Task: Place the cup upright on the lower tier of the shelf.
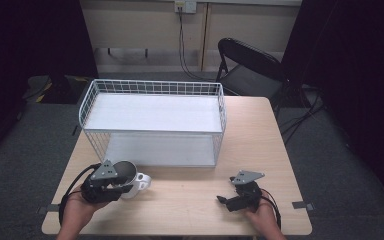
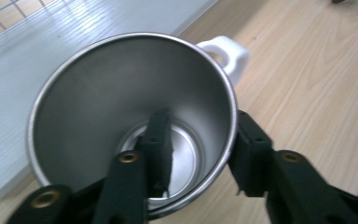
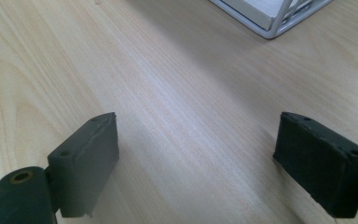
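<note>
A white mug (image 1: 136, 181) with a steel inside (image 2: 121, 93) stands on the wooden table (image 1: 190, 200), just in front of the wire shelf, its white handle (image 2: 228, 51) turned away from my left gripper. My left gripper (image 1: 122, 184) straddles the mug's wall (image 2: 200, 140). One jaw reaches down inside the cup and stands a little off the wall. The other jaw lies against the outside. My right gripper (image 1: 224, 201) rests low over bare wood near the front right, open (image 3: 196, 154), with nothing between its pads.
A white two-tier wire shelf (image 1: 152, 122) takes up the table's back middle; its lower board (image 2: 51, 42) is right behind the mug and its corner (image 3: 270, 21) lies ahead of the right gripper. A black folding chair (image 1: 250, 65) stands beyond the table.
</note>
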The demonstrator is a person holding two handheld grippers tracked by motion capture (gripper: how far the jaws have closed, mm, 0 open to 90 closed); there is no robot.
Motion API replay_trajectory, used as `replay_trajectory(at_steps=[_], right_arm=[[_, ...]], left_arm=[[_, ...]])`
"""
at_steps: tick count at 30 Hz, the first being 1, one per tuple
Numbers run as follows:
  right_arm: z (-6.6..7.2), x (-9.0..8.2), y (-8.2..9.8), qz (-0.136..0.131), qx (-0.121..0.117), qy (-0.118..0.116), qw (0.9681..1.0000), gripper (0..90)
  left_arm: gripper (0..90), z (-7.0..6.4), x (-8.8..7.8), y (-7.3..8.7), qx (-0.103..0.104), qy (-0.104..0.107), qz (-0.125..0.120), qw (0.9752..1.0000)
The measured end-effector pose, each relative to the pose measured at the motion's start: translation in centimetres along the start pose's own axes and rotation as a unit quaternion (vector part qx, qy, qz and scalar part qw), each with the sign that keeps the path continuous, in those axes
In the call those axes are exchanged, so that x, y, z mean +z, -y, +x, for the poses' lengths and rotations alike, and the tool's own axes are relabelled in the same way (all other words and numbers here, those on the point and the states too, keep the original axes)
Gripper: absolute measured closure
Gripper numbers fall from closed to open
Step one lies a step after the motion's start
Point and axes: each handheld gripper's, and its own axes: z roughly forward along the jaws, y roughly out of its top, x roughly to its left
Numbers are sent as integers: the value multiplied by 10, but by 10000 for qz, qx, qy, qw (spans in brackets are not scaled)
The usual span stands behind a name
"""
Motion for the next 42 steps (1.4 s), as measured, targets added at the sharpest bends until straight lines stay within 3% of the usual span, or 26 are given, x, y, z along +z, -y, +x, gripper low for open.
replay_trajectory(at_steps=[6, 15, 23, 42], right_arm=[[0, 0, 0, -2, -3, -1, 10000, 125], [0, 0, 0, -2, -9, -11, 10000, 125], [-1, 0, 0, -2, -13, -20, 10000, 125], [-1, 0, 0, -2, -15, -23, 10000, 125]], left_arm=[[816, -3, 3, -1, 116, -69, -31, 9999], [823, -3, 2, -2, 124, -113, 6, 9999], [824, -3, 1, -1, 83, -283, -80, 9995], [824, -6, 1, -18, 300, -457, -175, 9984]])
